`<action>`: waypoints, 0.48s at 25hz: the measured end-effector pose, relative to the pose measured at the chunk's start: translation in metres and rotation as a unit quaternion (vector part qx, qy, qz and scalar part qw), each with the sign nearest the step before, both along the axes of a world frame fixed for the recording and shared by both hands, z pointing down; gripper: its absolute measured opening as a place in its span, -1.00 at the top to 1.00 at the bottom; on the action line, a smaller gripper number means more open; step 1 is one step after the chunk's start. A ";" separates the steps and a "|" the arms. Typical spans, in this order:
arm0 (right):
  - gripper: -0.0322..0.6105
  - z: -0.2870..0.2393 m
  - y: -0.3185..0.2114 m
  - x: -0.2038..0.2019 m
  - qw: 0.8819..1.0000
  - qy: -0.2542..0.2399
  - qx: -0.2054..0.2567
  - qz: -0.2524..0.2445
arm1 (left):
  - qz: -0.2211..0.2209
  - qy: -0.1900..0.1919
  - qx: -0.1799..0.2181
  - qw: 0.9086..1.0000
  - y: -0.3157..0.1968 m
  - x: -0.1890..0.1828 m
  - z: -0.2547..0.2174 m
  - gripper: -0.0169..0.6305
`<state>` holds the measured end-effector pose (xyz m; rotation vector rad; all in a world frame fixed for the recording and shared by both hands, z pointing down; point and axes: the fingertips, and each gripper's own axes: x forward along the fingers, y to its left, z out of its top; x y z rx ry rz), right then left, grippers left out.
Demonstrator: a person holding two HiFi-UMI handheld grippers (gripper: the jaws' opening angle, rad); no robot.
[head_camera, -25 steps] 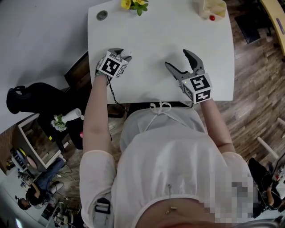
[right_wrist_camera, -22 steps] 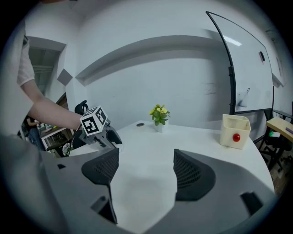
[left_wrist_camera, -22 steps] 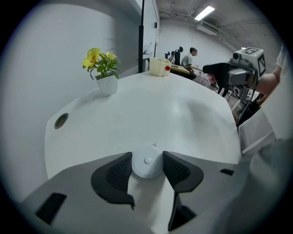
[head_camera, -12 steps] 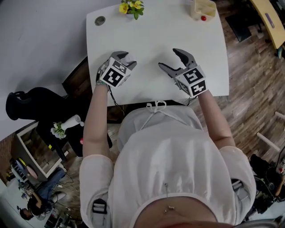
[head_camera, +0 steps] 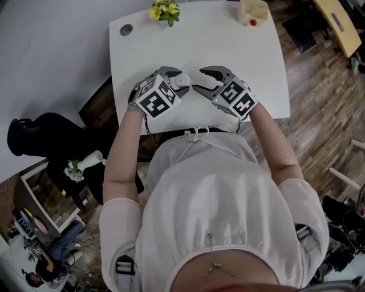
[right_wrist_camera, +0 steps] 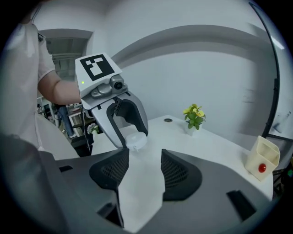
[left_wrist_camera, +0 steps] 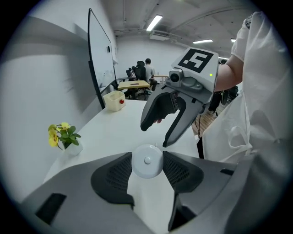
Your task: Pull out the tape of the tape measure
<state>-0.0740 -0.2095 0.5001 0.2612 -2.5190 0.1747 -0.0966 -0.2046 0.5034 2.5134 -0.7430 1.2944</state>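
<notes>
A small round white tape measure (head_camera: 182, 80) is held above the white table (head_camera: 239, 51) near its front edge. My left gripper (head_camera: 178, 78) is shut on it; in the left gripper view the pads press on the two sides of the tape measure (left_wrist_camera: 147, 161). My right gripper (head_camera: 197, 80) faces it from the right, tips a short way off. Its jaws are closing with nothing between them. In the right gripper view the tape measure (right_wrist_camera: 136, 139) sits just beyond the right gripper (right_wrist_camera: 145, 162). No tape is seen drawn out.
A small pot of yellow flowers (head_camera: 165, 10) and a cream box with a red ball (head_camera: 254, 11) stand at the table's far edge. A round grommet (head_camera: 126, 29) is at the far left corner. A black chair (head_camera: 40, 128) stands left of me.
Both grippers have moved toward each other over the table's front part. The right gripper's jaws have narrowed. The left gripper still holds the tape measure.
</notes>
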 end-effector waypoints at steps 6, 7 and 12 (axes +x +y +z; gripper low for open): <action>0.49 0.004 0.022 -0.005 0.998 0.029 0.003 -0.054 | 0.030 -0.008 -0.006 1.000 0.010 0.011 0.001 0.25; 0.55 0.004 0.025 -0.005 0.998 0.032 0.002 -0.060 | 0.032 -0.011 -0.005 0.999 0.011 0.012 0.001 0.25; 0.71 0.006 0.032 -0.004 0.996 0.039 0.002 -0.074 | 0.039 -0.022 0.000 0.999 0.013 0.015 0.001 0.25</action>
